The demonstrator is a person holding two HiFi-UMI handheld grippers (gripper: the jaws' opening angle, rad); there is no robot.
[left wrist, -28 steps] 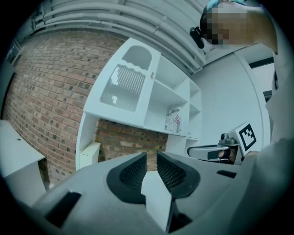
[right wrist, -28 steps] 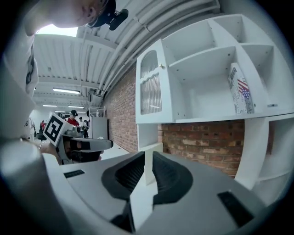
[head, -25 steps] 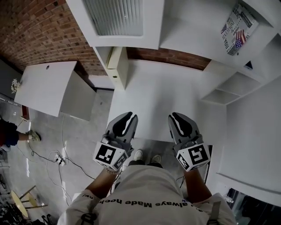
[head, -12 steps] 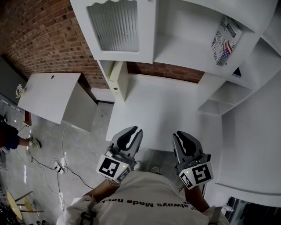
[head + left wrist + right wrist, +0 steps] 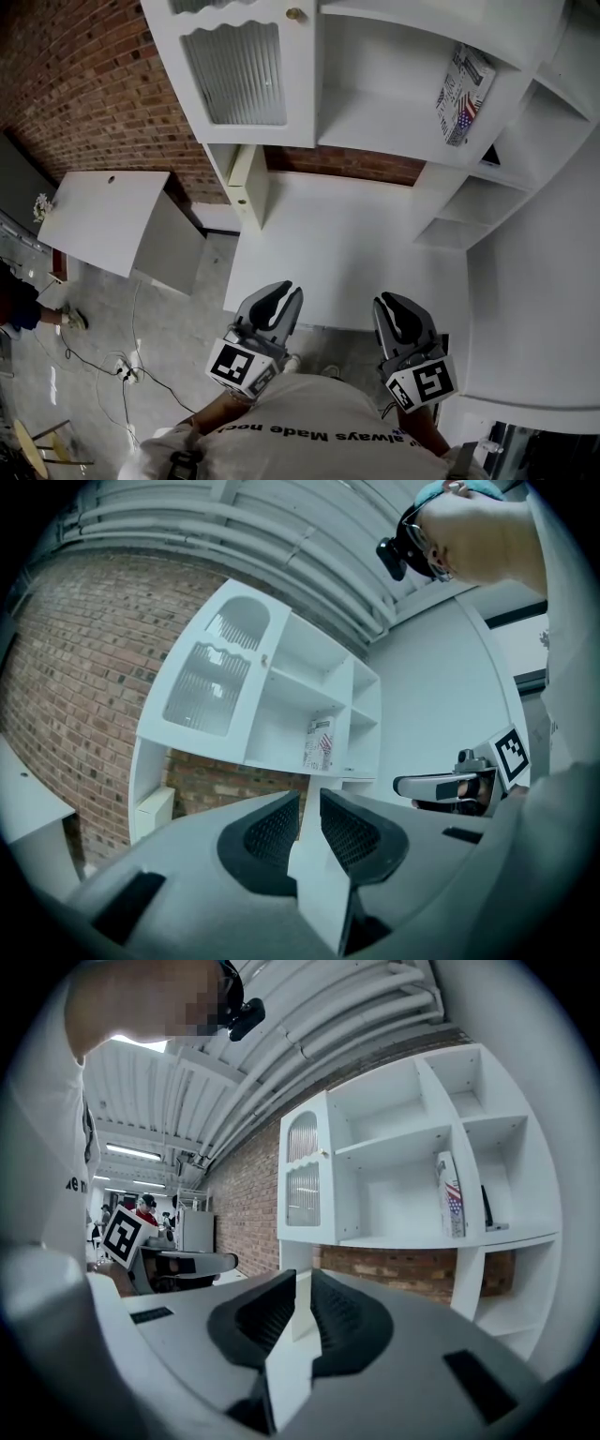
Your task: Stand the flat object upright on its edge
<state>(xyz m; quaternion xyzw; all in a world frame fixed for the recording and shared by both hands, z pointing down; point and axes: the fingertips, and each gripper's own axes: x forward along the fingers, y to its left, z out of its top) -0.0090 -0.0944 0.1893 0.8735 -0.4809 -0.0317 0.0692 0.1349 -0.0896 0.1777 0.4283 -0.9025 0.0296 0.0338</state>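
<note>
The flat object, a thin book with a flag-print cover point(image 5: 462, 94), stands leaning in the upper right shelf bay; it also shows as the book point(image 5: 319, 744) and the book point(image 5: 451, 1194) in the gripper views. My left gripper point(image 5: 281, 298) hovers at the near edge of the white desk point(image 5: 347, 244), jaws a narrow gap apart with nothing between them. My right gripper point(image 5: 394, 309) is beside it, shut and empty. Both point toward the shelves, far from the book. In their own views the left gripper point(image 5: 309, 799) and right gripper point(image 5: 302, 1279) hold nothing.
A white shelf unit with a ribbed glass door point(image 5: 234, 75) stands against the brick wall. A cream box point(image 5: 246, 183) stands upright under the cabinet. A white side table point(image 5: 103, 211) is at the left, with cables point(image 5: 122, 361) on the floor.
The head view has tilted up, so more of the shelf unit shows. Both grippers sit lower in the frame, nearer the person's body. Neither jaw opening has visibly changed.
</note>
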